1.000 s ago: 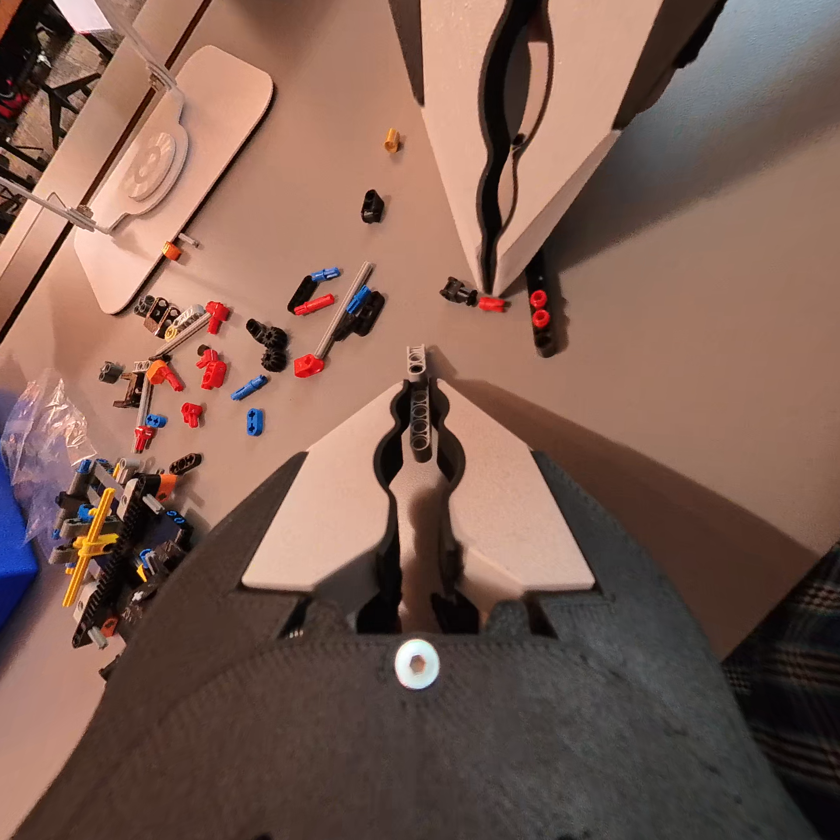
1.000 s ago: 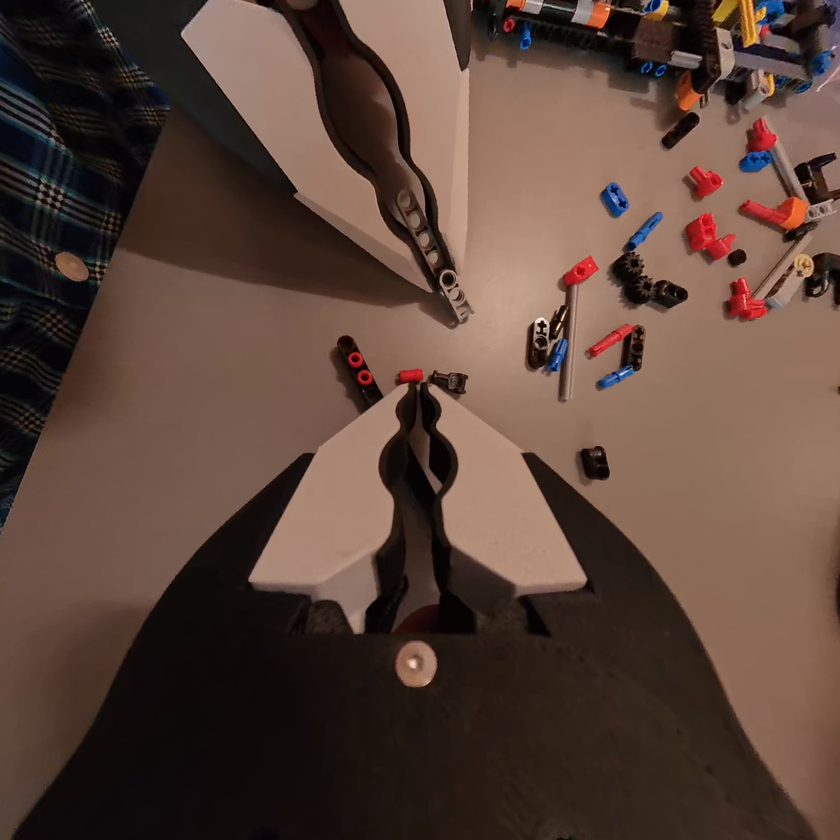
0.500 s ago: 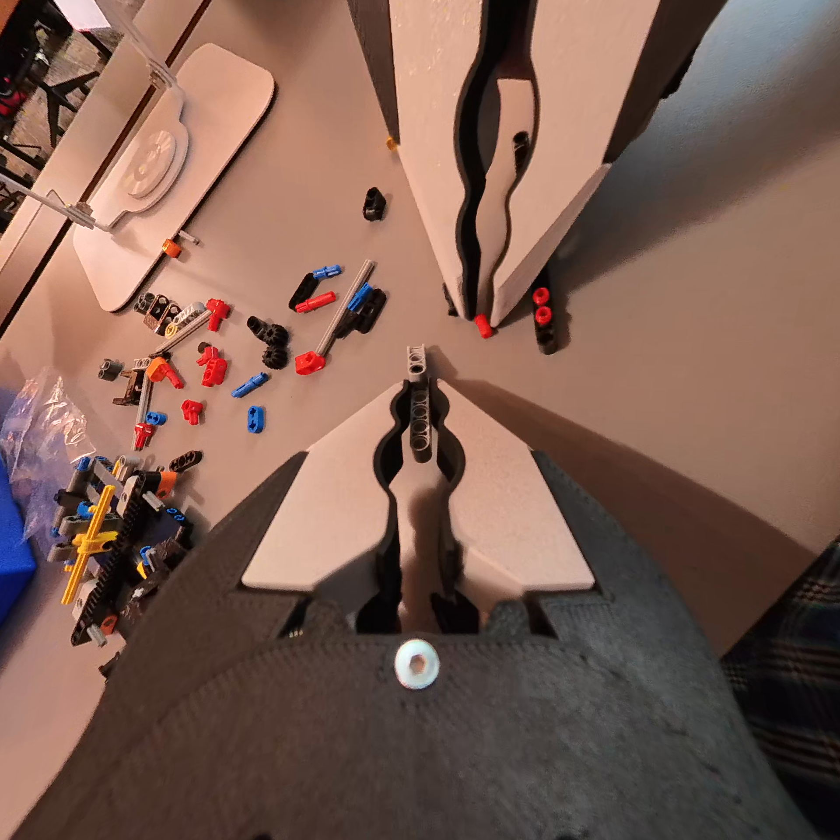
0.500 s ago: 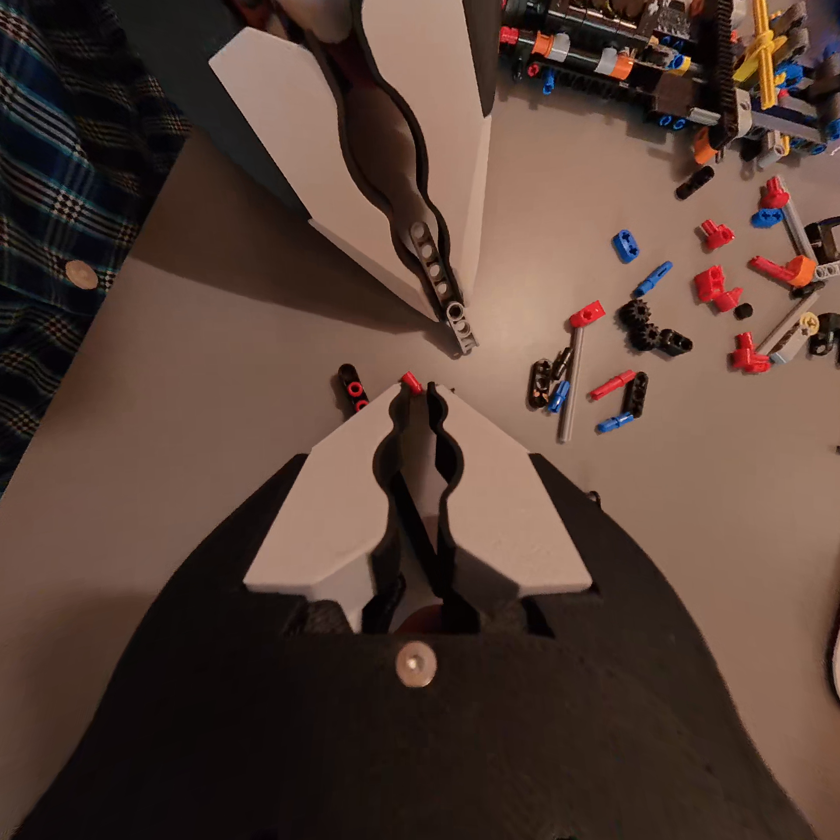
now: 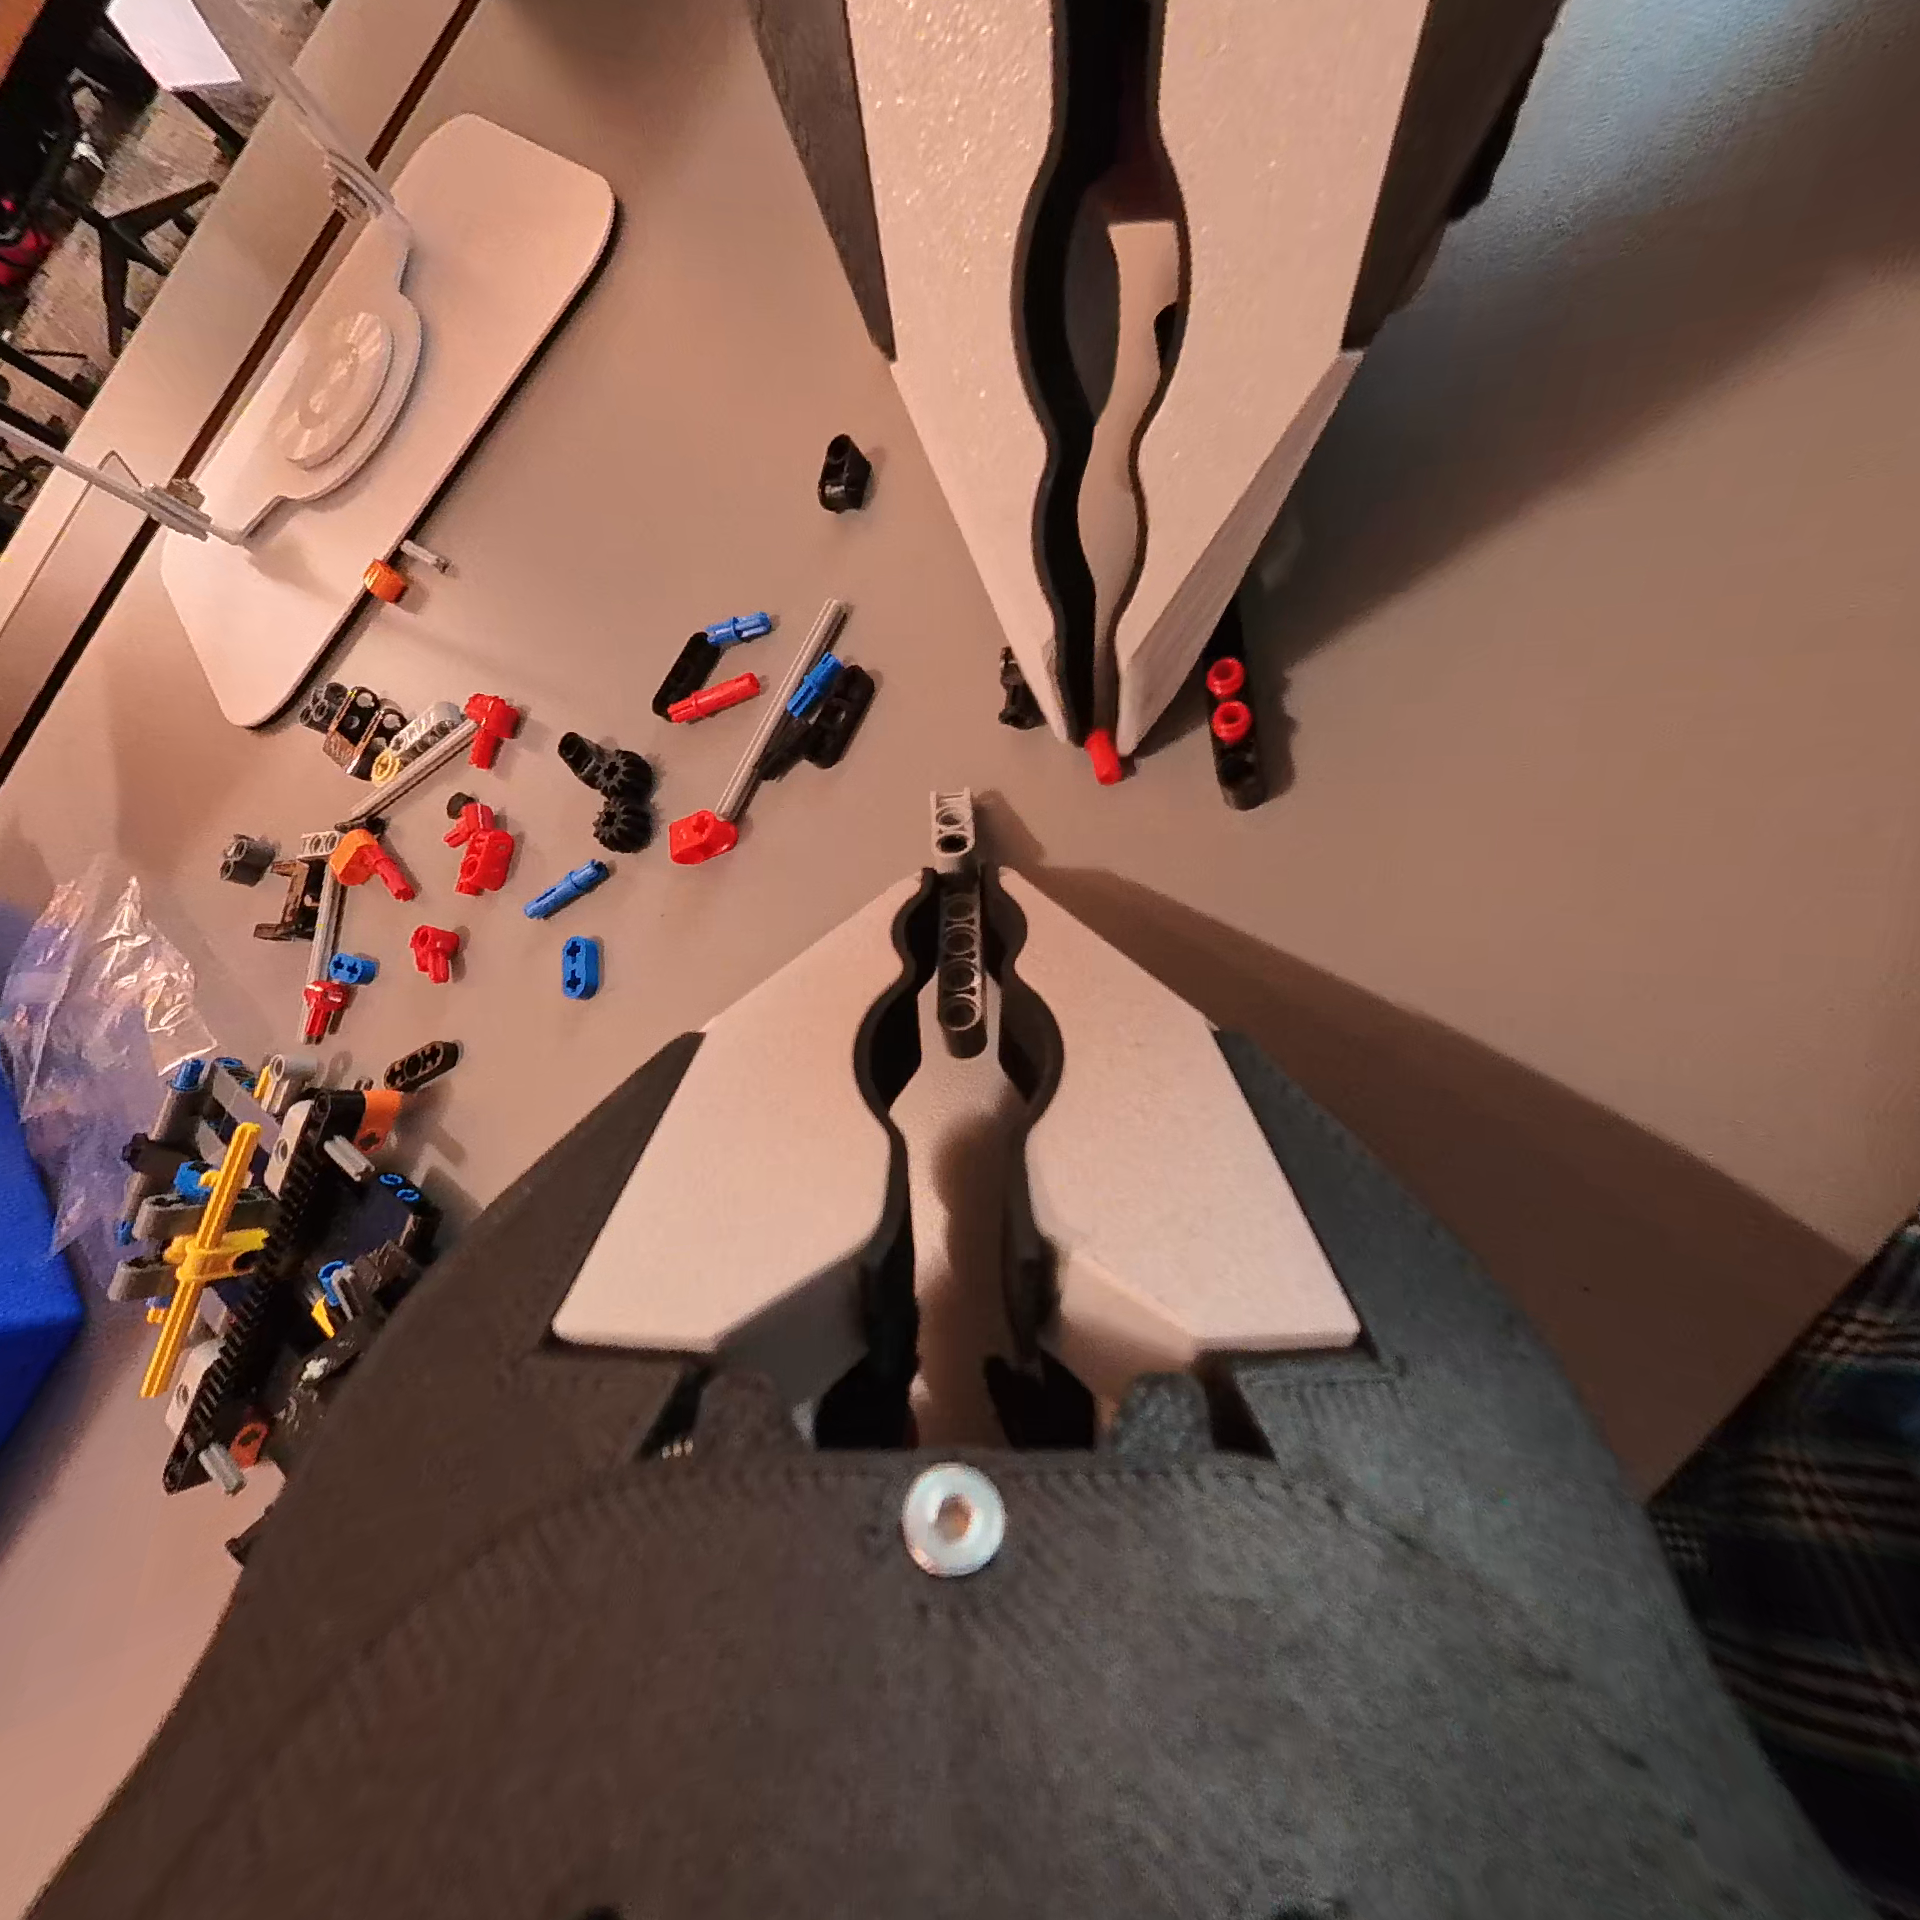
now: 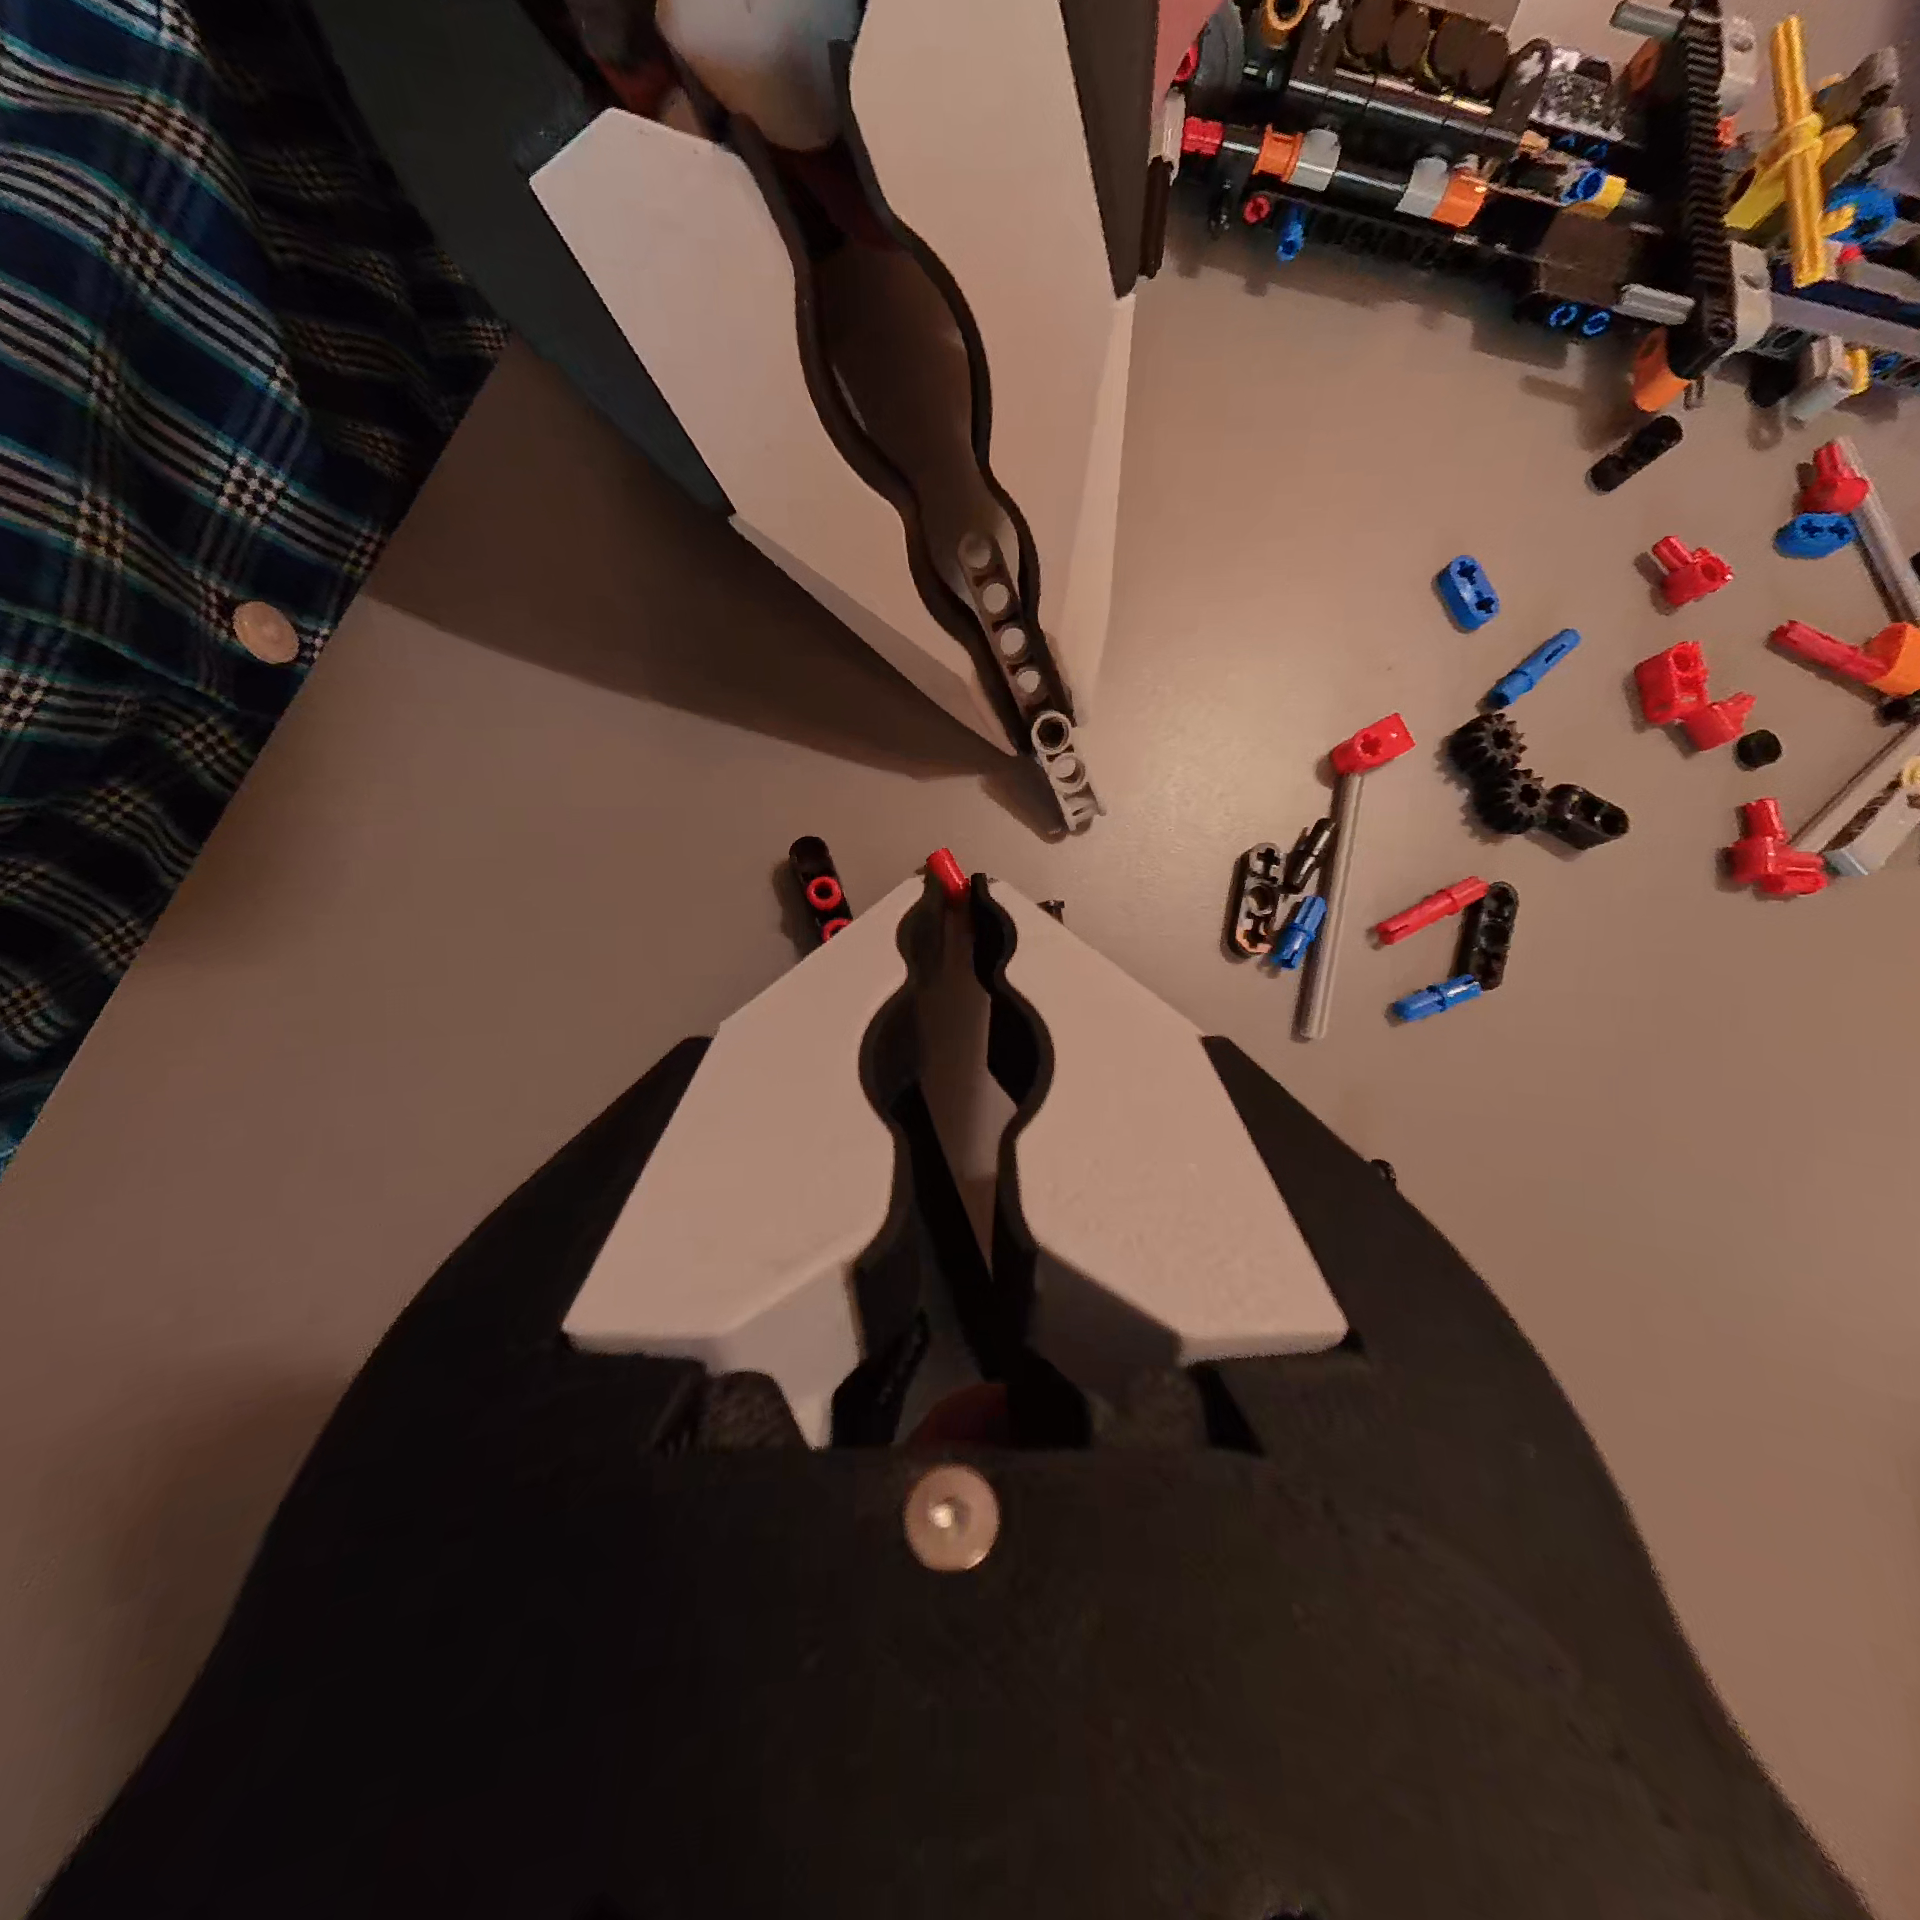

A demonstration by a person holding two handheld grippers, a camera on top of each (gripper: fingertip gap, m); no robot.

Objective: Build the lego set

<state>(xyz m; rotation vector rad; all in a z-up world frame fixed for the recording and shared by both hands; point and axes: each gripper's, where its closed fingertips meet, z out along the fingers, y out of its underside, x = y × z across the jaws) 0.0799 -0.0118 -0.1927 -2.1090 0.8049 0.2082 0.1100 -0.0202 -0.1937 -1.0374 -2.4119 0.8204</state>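
My left gripper (image 5: pixel 956 883) is shut on a grey holed beam (image 5: pixel 954 831), whose tip sticks out just above the table. It also shows in the right wrist view (image 6: pixel 1039 743) with the beam (image 6: pixel 1013 655). My right gripper (image 6: pixel 951 883) is shut on a small red pin (image 6: pixel 943 868) at the table surface. It comes down from the top in the left wrist view (image 5: pixel 1093 727), with the pin (image 5: pixel 1103 753) poking out. A black beam with two red pins (image 5: pixel 1234 727) lies right beside it. A small black connector (image 5: pixel 1013 691) touches the other side of the fingers.
Loose red, blue, black and grey pieces (image 5: pixel 623 810) lie scattered on the table's left. A partly built model (image 5: pixel 239 1247) (image 6: pixel 1558 208) sits near a plastic bag (image 5: pixel 94 966) and a blue box (image 5: pixel 21 1247). A white board (image 5: pixel 395 395) lies farther off. A plaid sleeve (image 6: pixel 156 416) is close.
My right gripper has moved onto the red pin and closed on it; the pin now tilts between the fingertips. My left gripper has held still with the grey beam.
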